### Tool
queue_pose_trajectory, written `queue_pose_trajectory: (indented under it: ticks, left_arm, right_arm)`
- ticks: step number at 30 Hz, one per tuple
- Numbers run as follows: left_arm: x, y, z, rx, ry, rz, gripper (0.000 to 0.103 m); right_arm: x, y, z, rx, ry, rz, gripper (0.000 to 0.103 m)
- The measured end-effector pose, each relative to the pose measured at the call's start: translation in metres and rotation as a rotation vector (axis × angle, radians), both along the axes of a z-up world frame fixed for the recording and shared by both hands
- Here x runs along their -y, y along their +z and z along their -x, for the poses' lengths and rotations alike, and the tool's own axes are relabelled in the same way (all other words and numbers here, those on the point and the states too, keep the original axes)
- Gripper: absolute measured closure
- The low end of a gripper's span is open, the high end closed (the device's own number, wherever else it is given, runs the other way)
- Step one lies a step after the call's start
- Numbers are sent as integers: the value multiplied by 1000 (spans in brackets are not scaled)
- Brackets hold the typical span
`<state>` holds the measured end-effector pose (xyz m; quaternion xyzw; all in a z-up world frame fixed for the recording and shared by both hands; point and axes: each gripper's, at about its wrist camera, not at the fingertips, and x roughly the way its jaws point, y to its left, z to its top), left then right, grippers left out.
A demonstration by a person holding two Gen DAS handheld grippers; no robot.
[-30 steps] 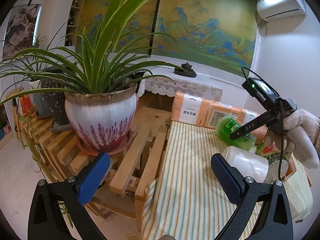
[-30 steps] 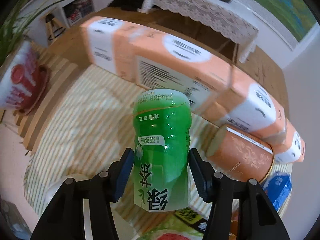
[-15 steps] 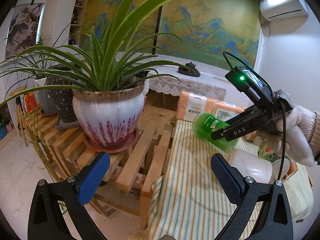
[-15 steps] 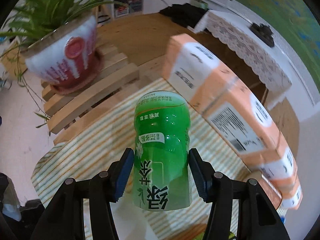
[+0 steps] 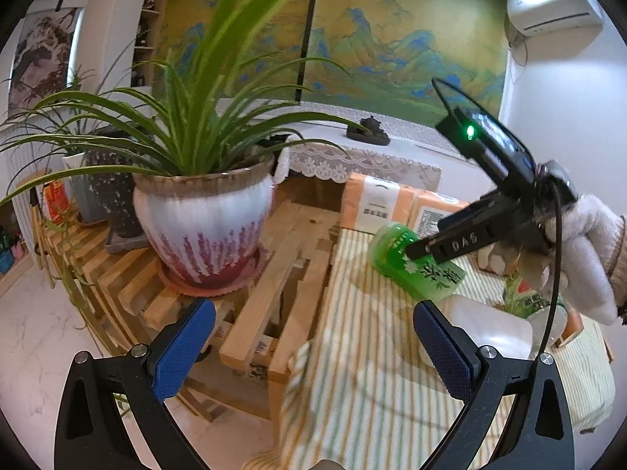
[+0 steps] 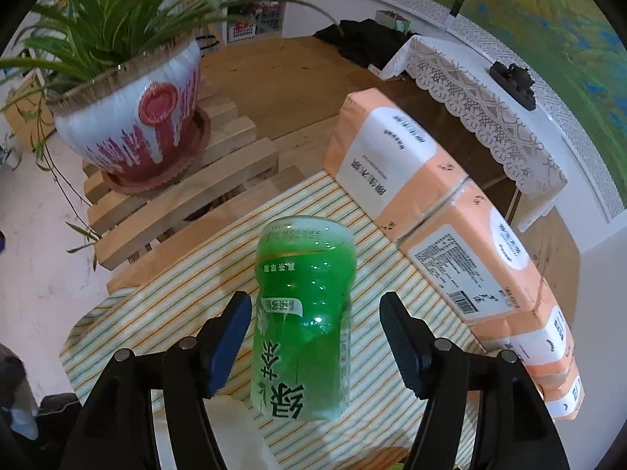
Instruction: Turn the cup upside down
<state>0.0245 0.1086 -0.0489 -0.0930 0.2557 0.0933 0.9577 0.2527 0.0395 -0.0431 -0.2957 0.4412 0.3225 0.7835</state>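
The green cup, translucent plastic with a printed label, stands on the striped cloth with its closed end up and its mouth down. My right gripper is open, its blue pads apart on either side of the cup without touching it. In the left wrist view the cup shows tilted under the right gripper. My left gripper is open and empty, low over the cloth's left edge.
Orange tissue packs line the back of the cloth. A white container lies in front of the cup. A potted spider plant stands on wooden slats to the left. A bottle sits at the right.
My right gripper swung the cup toward the left side of the cloth, then opened its jaws and let it go. My left gripper stayed open, shifting a little.
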Motion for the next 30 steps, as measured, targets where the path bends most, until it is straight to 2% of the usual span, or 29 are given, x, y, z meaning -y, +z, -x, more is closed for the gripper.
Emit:
queue_pose_trajectory:
  ticks: [5,12,15,18,22,25,30]
  left_arm:
    - [11,0,-13,-25,-42,10,1]
    - [31,5,-48,-75,-117,21,1]
    - [36,4,-65,-121,-146,82,1]
    - [47,4,-86,-151,-154,98,1]
    - [55,1,-118,-236,-190,162,1]
    - [56,-4,-146,-302,-176,227,2]
    - [53,-12,-181,-353,-107,237,3]
  right_arm:
    - [27,23,4,9,-49,-86,39]
    - [108,55,35,47,-217,-294,39]
    - [139,55,55,73,-284,-340,39]
    - [170,49,77,89,-346,-393,39]
    - [199,42,105,87,-382,-459,39]
    - [215,37,124,92,-396,-493,39]
    - [233,32,147,76,-399,-558,39]
